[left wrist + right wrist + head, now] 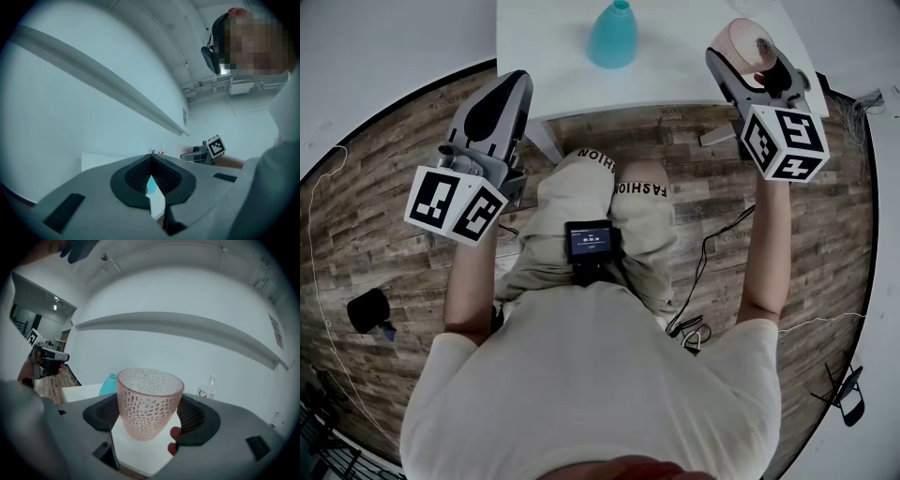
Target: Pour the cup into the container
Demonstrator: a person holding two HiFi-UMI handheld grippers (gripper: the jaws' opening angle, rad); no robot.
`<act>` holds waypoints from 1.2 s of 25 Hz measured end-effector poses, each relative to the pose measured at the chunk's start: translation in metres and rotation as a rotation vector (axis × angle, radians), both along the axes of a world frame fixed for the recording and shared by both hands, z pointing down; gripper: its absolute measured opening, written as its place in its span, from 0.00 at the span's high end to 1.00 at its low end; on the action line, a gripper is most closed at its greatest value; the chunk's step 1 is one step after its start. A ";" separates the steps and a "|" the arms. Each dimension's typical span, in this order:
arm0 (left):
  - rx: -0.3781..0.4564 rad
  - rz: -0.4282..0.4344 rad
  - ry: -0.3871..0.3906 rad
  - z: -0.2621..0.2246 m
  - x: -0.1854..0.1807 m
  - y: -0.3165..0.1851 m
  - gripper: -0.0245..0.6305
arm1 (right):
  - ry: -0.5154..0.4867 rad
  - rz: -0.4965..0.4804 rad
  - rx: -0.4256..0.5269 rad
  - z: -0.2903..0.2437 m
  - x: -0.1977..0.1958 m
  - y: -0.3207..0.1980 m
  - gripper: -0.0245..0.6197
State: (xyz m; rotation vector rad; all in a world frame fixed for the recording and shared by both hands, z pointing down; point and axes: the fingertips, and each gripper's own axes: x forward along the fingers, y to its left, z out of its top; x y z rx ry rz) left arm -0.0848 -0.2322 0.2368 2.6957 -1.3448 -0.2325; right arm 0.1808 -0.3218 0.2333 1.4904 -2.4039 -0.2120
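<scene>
Right tongs (pixel 149 417) are clamped on the pink dimpled cup (pixel 149 401), which is gripped low on its body between both pads. It is kept upright, long axis vertical and mouth pointing up, presumably so that nothing is spilled before pouring; its contents cannot be made out. The teal container (pixel 108 383) is seen on the white surface (pixel 544 47), ahead and to the left of the right tongs and well apart from the cup, so the carry across and the tilt are judged outstanding. Left tongs (pixel 151 165) are pressed together on nothing and held short of the surface, apparently to be kept clear.
</scene>
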 end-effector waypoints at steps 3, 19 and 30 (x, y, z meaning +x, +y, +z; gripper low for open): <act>0.003 0.005 -0.002 -0.001 -0.001 0.001 0.95 | 0.001 0.006 -0.004 0.002 0.000 0.001 0.37; 0.007 0.012 -0.003 -0.002 -0.002 0.001 0.95 | 0.007 0.016 -0.014 0.006 0.002 0.001 0.37; 0.011 0.012 -0.003 -0.005 -0.002 0.003 0.95 | 0.004 0.025 -0.016 0.006 0.005 0.002 0.37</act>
